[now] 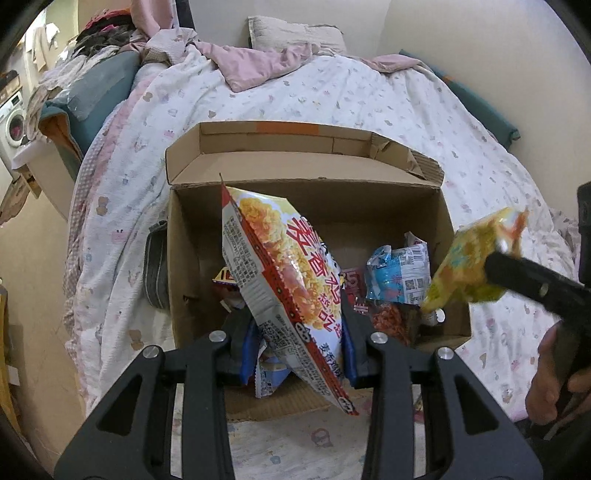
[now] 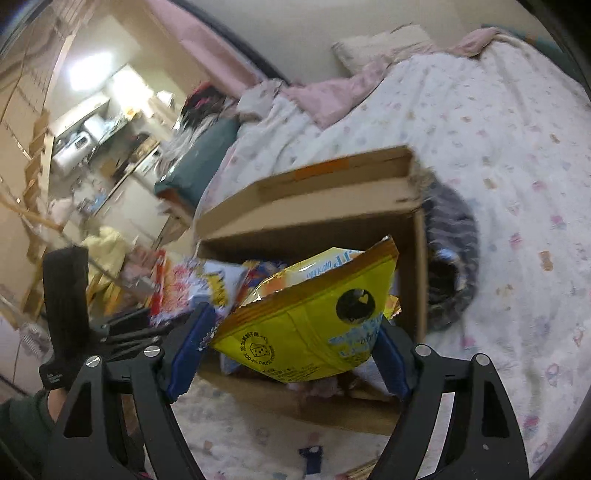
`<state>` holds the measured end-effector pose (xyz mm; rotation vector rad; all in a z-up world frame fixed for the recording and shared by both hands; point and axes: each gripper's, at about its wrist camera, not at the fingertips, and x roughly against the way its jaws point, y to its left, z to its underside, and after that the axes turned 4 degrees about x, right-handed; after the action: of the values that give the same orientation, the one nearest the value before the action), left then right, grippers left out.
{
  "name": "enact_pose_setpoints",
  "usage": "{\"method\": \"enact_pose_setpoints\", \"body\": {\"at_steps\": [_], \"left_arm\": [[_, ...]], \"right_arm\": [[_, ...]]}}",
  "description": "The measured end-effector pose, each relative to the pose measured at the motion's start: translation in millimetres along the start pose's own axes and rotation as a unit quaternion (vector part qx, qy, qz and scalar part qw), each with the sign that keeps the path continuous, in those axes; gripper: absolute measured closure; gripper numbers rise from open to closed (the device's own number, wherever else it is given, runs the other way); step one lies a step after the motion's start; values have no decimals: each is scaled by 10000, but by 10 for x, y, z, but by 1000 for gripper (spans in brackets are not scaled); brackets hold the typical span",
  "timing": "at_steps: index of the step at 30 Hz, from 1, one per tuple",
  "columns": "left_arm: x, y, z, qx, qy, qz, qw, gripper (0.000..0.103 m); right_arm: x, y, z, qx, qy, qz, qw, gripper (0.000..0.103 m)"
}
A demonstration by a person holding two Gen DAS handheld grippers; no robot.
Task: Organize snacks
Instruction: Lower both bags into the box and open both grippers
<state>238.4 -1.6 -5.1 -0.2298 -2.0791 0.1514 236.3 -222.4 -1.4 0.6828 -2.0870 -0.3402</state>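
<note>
- Left gripper (image 1: 295, 343) had its blue-padded fingers (image 1: 349, 363) pinched on the lower part of a red-and-white snack bag (image 1: 280, 273); bag stood tilted, top corner leaning left, over the near half of the cardboard box (image 1: 184, 266).
- Right gripper (image 2: 291, 350) had its jaws set wide, pads pressed on both sides of a puffy yellow snack bag (image 2: 306, 328); bag hung just above the near wall of the box, top edge pointing toward the box interior.
- From the left wrist view, the same yellow bag appeared at the right rim of the box, blurred, with one black finger of the right gripper across it and a hand (image 1: 550, 376) on the handle below.
- From the right wrist view, the left gripper's body showed at far left, with the red-and-white bag blurred beside it.
- Inside the box: a blue-and-white packet (image 1: 399, 273) upright against the right wall, a dark packet with orange-red contents (image 1: 395, 317) in front of it, other wrappers partly hidden beneath.
- Box lid flap (image 1: 295, 162) stood open at the far side.
- Box rested on a bed with a white patterned quilt (image 1: 369, 99); a grey striped item (image 1: 157, 269) lay touching the box's left outer wall.
- Pink blanket (image 1: 255, 62) and pillow (image 1: 295, 33) lay at the head of the bed.
</note>
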Motion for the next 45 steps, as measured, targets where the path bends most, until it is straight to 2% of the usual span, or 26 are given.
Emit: {"method": "enact_pose_setpoints", "body": {"at_steps": [5,14,15,18,21,28,33,38,45], "left_arm": [[-55,26,13,23,103,-42,9999,69],[-40,-17,48,-180,108,-133,9997,63],[-39,-16,50,-173,107,-130,9997,61],[-11,-12,52,-132,26,-163,9998,43],[27,-14,50,-107,-76,-214,9997,33],[109,-22,17,-181,-317,-253,9990,33],[109,-16,19,-193,-328,-291,9989,33],[72,18,29,-150,-280,-363,9988,33],[101,60,18,-7,-308,-334,9990,33]], "right_arm": [[-356,-19,-8,-276,489,-213,9982,20],[-350,-151,-82,-629,16,-318,9975,5],[-342,-161,-84,-627,-45,-300,9976,5],[-347,-190,-92,-648,-68,-350,9973,4],[-318,-181,-83,-608,-156,-292,9976,1],[-186,-166,-55,-484,-344,-133,9981,0],[-89,-143,-99,-418,-572,-72,9975,0],[-145,-158,-85,-417,-418,28,9983,0],[-122,-143,-86,-282,-424,227,9984,0]]}}
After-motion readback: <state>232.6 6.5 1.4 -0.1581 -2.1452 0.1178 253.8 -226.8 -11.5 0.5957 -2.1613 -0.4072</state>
